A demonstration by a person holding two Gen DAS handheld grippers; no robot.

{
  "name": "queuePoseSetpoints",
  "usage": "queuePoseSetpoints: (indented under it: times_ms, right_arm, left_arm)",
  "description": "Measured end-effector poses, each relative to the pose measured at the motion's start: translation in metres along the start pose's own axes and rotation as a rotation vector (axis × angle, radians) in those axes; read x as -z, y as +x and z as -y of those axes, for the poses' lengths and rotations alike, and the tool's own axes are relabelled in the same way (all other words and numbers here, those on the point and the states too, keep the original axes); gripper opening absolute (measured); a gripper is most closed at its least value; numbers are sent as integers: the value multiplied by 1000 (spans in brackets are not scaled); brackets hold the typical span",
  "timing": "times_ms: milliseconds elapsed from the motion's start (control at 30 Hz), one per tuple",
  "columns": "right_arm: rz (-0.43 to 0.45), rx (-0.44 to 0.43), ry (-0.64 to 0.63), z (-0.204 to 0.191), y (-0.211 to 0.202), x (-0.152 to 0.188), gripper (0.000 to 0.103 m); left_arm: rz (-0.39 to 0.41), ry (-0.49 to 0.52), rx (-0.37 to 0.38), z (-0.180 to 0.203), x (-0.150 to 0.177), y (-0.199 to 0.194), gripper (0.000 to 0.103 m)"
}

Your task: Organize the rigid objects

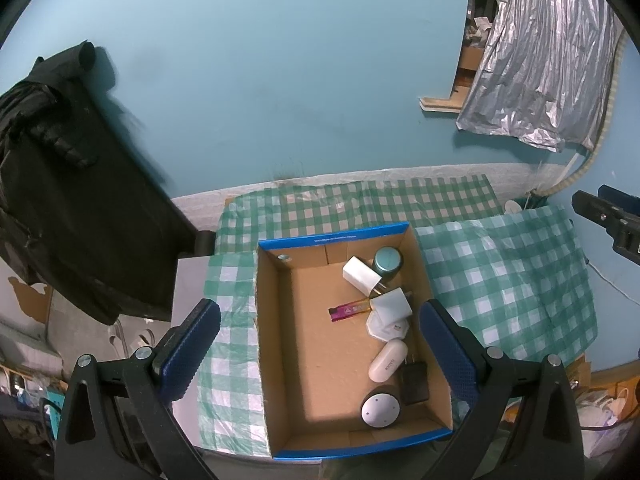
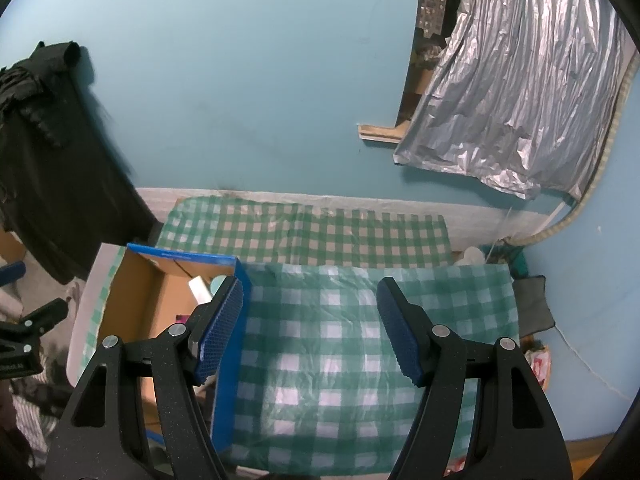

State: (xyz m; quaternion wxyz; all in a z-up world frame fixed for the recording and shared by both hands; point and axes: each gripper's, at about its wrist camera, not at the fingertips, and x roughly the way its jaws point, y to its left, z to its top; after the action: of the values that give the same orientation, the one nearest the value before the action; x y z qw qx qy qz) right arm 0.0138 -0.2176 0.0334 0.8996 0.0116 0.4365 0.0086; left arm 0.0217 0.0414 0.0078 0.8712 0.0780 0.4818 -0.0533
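1. Counter: covered by green-and-white check cloth. Two overlapping sheets as far as I can tell, finer check at the back, coarser in front.
2. One cardboard box with blue rim, open top, sitting on the cloth. Directly under my left gripper; in the right wrist view the same box is off to the left of my right gripper.
3. My left fingers: spread wide, holding nothing, straddling the box.
4. My right fingers: also spread wide, holding nothing, over bare cloth beside the box.
5. Box contents, all along its right side, eight items counted:
   - one round white-topped puck, near corner
   - one black charger, just beside the puck
   - one white oval case
   - one white octagonal piece, partly under the adapter
   - one white plug adapter
   - one white rectangular block
   - one teal-lidded jar, far corner
   - one purple-and-gold tube, lying flat toward the middle
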Motion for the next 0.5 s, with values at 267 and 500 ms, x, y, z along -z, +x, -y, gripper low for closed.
queuePoseSetpoints:
  times_ms: [267, 500]
  right_arm:
    - [-6, -7, 6, -1, 3, 0, 69]
    - [-1, -11, -1, -3, 3, -3, 69]
  left_arm:
    - [2, -3, 2, 2, 1, 1, 101]
    - [-3, -4, -1, 4, 2, 2, 101]
